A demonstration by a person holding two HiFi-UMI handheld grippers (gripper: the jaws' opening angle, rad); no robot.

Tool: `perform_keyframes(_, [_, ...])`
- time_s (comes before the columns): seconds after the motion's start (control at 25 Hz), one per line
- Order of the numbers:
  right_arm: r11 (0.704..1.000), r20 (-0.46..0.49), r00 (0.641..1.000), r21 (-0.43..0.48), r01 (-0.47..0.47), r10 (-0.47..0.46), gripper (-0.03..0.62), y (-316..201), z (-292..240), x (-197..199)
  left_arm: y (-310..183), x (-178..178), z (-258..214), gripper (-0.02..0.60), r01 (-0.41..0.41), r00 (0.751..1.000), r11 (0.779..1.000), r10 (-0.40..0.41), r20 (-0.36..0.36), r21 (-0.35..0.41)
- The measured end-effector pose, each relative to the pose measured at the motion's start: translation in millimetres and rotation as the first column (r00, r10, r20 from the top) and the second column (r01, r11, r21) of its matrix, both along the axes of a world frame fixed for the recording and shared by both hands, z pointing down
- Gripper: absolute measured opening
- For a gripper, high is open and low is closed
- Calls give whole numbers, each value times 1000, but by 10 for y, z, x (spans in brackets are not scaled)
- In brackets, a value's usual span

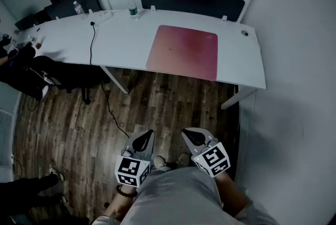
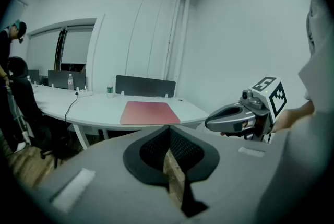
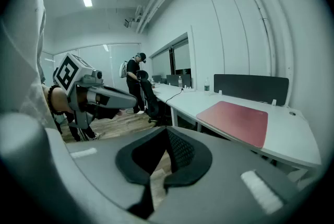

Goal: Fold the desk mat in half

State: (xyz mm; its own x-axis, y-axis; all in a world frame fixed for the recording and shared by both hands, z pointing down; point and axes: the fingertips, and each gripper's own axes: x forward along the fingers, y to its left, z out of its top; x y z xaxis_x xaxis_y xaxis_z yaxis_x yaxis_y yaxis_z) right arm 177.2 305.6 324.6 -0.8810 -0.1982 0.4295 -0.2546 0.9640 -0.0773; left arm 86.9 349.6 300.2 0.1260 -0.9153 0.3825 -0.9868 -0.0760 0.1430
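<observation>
mat flat, tools not yet on it

the red desk mat lies flat on the white surface. the left tool and right tool hang well short of it, each pressed together, empty. the mat looks thin, limp and light; pinch its near corners.

matt desk mat; smooth table; wooden floor

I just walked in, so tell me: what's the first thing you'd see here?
The red desk mat jumps out, lying flat on the long white desk near its right end. Next come the left gripper and right gripper, held low over the wooden floor, well short of the desk, jaws together and empty.
</observation>
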Motion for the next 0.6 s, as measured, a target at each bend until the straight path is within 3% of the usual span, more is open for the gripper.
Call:
perform_keyframes(0.28, [1000, -1, 1000, -1, 7, -7, 5, 116, 16, -84, 111, -59, 21, 17, -2, 1000, 1000, 2, 6, -2])
perform_keyframes(0.6, [999, 26, 998, -10, -53, 54, 8, 151, -37, -300, 225, -290, 2, 17, 4, 1000, 1000, -3, -28, 19])
